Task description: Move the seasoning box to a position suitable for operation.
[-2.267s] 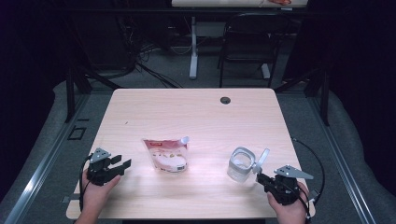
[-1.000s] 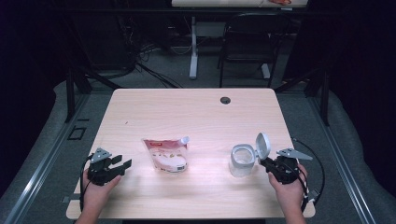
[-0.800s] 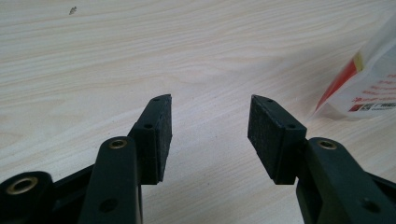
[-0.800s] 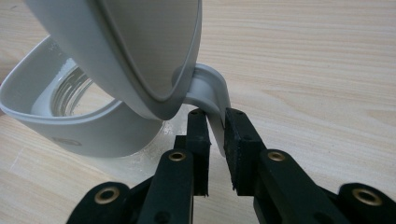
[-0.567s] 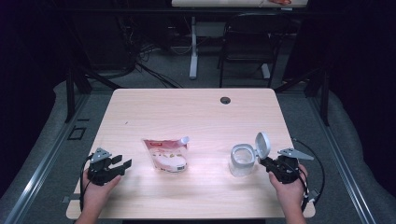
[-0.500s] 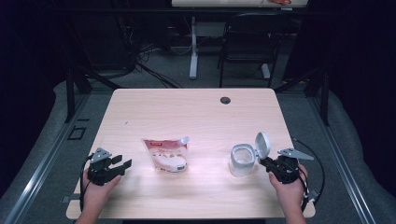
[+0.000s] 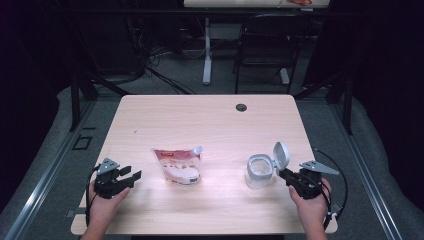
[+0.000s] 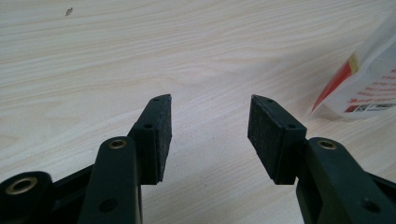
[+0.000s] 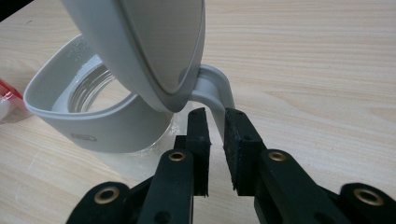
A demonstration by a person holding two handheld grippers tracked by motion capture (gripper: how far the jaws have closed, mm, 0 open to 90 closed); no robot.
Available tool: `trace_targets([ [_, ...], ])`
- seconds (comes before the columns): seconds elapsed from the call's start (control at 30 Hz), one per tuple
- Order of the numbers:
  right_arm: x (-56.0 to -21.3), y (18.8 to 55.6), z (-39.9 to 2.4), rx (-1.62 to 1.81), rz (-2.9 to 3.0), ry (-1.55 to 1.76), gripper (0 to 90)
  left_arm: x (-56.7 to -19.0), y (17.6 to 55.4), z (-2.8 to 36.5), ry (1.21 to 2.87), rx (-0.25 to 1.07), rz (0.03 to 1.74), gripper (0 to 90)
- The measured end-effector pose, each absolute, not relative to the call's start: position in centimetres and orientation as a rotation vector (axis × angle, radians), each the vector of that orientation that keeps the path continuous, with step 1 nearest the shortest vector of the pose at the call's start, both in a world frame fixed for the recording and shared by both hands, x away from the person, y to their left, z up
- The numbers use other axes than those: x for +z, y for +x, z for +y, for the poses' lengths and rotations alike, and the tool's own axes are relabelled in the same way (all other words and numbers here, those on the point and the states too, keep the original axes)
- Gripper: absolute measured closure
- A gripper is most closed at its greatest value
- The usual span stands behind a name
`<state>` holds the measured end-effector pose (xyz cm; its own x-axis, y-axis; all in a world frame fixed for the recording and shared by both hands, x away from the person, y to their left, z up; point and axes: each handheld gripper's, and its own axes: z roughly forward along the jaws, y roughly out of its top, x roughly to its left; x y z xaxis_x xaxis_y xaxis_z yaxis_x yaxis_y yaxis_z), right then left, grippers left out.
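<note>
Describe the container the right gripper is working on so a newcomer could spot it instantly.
On the light wooden table, look right of the white and red pouch. There stands a clear jar with a grey collar, the one thing with a hinged grey lid standing open.

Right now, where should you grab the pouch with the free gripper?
Take the pouch by its flat top edge beside the spout, coming from the left gripper side. It lies flat on the table, so only a thin edge fits between the open fingers.

Grey-lidded clear jar [image 7: 260,171], white pouch [image 7: 178,166] with red, perhaps printed, top, black claws.
</note>
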<state>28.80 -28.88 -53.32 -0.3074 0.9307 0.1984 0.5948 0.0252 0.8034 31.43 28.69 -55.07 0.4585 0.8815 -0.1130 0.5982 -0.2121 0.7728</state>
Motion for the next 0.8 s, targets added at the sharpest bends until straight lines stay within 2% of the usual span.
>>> trace_targets([
  [0.8,-52.7,25.7,-28.0,1.179,1.96,1.488,77.4,-53.3,30.2,28.0,1.907,0.444,1.155,49.5],
])
